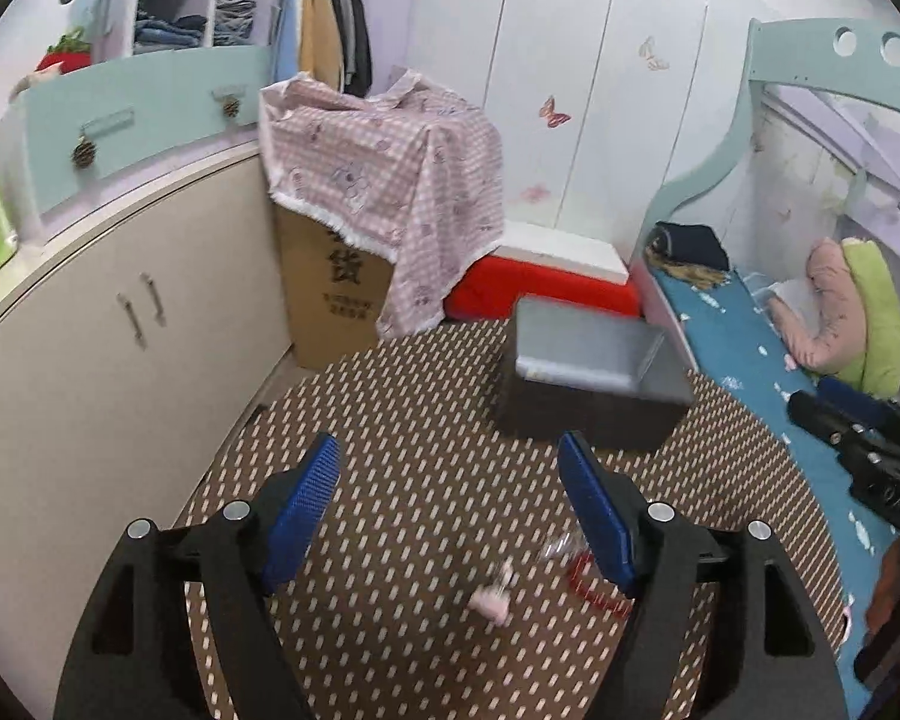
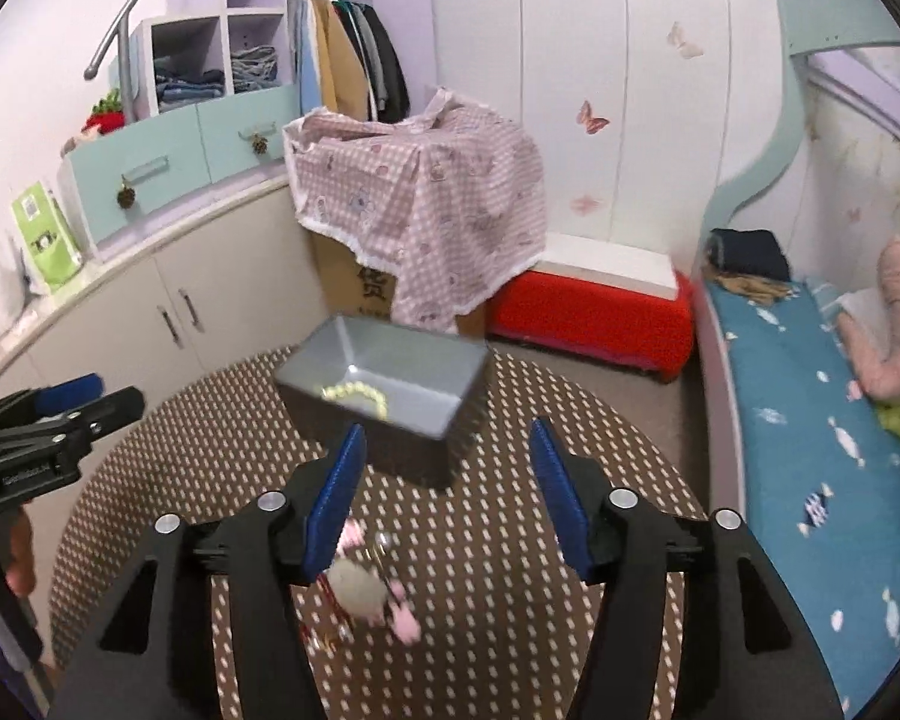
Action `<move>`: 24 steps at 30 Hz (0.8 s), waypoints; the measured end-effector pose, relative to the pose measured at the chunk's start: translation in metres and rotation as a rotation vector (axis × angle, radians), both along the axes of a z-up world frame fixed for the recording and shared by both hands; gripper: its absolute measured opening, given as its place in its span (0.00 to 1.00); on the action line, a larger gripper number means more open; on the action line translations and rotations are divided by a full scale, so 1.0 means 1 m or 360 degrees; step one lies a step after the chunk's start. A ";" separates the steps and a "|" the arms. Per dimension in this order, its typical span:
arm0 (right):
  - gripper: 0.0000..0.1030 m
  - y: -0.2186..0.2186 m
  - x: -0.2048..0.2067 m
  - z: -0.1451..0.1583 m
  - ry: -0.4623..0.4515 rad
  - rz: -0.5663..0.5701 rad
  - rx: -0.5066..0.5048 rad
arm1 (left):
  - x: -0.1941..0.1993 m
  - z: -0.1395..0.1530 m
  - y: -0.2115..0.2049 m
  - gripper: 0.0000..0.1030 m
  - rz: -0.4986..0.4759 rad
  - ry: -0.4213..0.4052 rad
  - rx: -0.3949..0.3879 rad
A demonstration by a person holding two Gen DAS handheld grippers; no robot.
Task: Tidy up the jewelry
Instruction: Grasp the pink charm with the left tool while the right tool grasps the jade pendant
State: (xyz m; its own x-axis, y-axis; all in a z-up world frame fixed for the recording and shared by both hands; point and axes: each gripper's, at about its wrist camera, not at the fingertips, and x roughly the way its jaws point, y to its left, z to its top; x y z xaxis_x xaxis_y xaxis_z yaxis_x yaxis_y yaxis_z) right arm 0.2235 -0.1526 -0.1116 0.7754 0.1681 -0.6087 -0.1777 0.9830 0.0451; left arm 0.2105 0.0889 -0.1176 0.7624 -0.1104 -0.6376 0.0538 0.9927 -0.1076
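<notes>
The jewelry is in two places. A pale bead bracelet (image 2: 357, 397) already lies inside the grey box (image 2: 390, 372), which stands near the far edge of the round counter (image 2: 498, 570) with its brown dotted cover. The rest is a small loose heap at the near side of the counter: pink hair clips (image 2: 405, 618), a round pale pompom piece (image 2: 357, 591) and a red beaded bracelet (image 1: 594, 588), with something clear and shiny (image 1: 561, 549) beside it.

The right gripper (image 2: 447, 480) hangs above this heap with its blue fingers (image 2: 333, 498) apart and nothing between them. The left gripper (image 1: 450, 498) is also above the counter, its fingers (image 1: 303, 510) wide apart and empty.

The step in hand, as I judge it, is to take the next piece from the heap. To do it well, one gripper should come down on one single piece, best on the red bracelet at its free side, so the fingers do not pull the clips along. Then it should carry the piece over the box rim and open only above the inside.

The heap is blurred, and the fingers cover part of it, so I cannot tell how many pieces there are or whether they are tangled. The clear item I cannot name.
</notes>
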 end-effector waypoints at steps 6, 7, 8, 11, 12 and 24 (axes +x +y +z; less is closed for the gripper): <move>0.56 -0.003 -0.023 -0.029 0.0092 -0.0021 -0.0021 | -0.017 -0.039 -0.002 0.71 -0.0038 0.0119 0.0011; 0.56 -0.003 -0.026 -0.035 0.0111 -0.0025 -0.0020 | -0.016 -0.048 -0.005 0.71 -0.0049 0.0149 0.0024; 0.56 -0.004 -0.027 -0.040 0.0127 -0.0026 -0.0022 | -0.016 -0.054 -0.007 0.71 -0.0056 0.0170 0.0036; 0.56 -0.004 -0.032 -0.057 0.0184 -0.0026 -0.0022 | -0.013 -0.071 -0.015 0.71 -0.0060 0.0220 0.0096; 0.56 -0.004 -0.031 -0.062 0.0208 -0.0023 -0.0025 | -0.011 -0.075 -0.018 0.70 -0.0072 0.0228 0.0107; 0.56 0.010 -0.020 -0.088 0.0281 0.0033 -0.0072 | 0.008 -0.096 -0.033 0.35 -0.0092 0.0316 0.0201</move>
